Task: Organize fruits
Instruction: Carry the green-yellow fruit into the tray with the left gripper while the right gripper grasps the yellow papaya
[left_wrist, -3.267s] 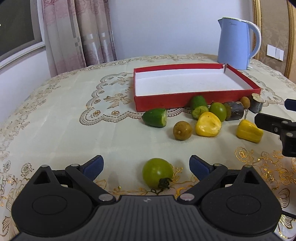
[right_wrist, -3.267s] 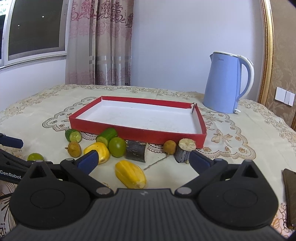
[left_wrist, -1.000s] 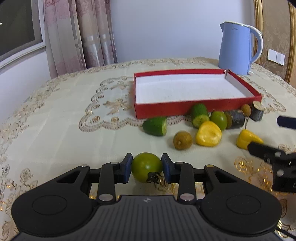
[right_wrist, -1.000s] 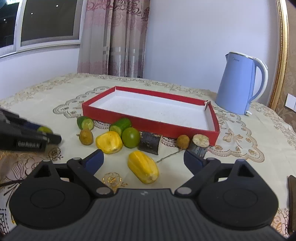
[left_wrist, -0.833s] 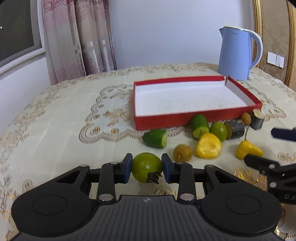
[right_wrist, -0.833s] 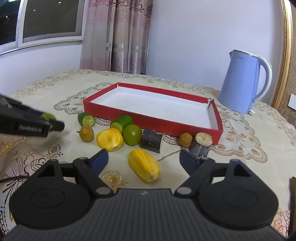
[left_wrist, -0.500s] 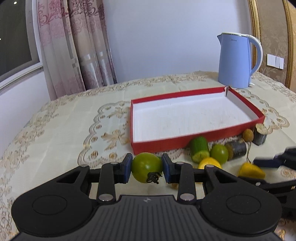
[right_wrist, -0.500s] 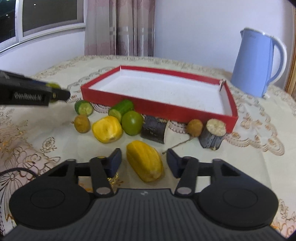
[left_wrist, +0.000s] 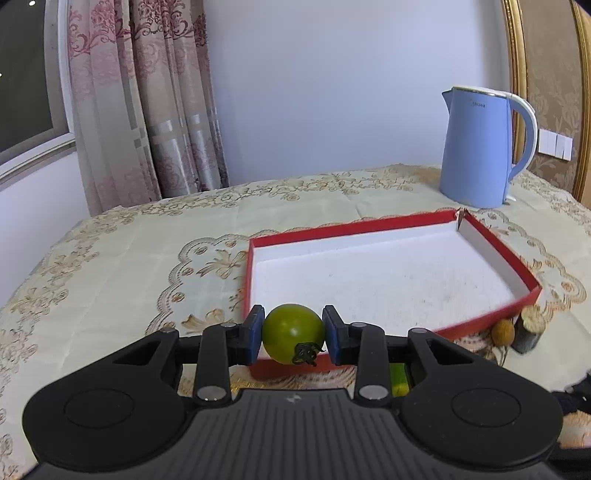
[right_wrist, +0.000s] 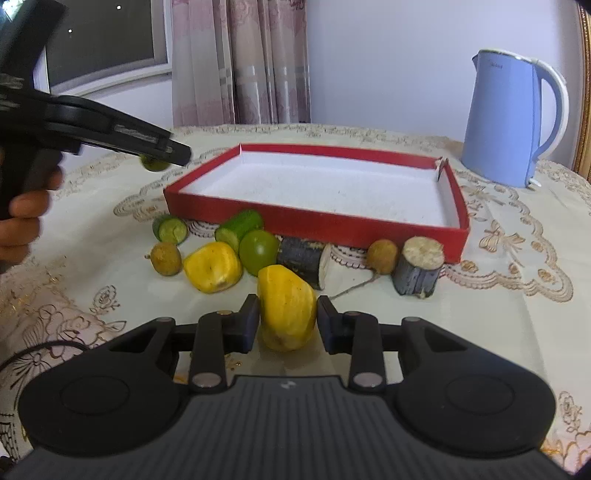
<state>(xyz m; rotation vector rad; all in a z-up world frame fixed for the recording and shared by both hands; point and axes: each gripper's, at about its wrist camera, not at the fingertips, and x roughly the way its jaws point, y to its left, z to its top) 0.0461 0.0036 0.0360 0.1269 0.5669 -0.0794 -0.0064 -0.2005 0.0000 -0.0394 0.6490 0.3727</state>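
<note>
Our left hand-held gripper is clamped on the green tomato, held above the table at the near-left corner of the red tray; tray lies dead ahead. Our right hand-held gripper pinches the yellow fruit, long axis pointing away from us, low over the table, short of the tray. Left is nearer, so it likely drops first.

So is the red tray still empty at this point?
Empty: the red tray shows only its white floor. The green tomato sits clamped in the left gripper.
</note>
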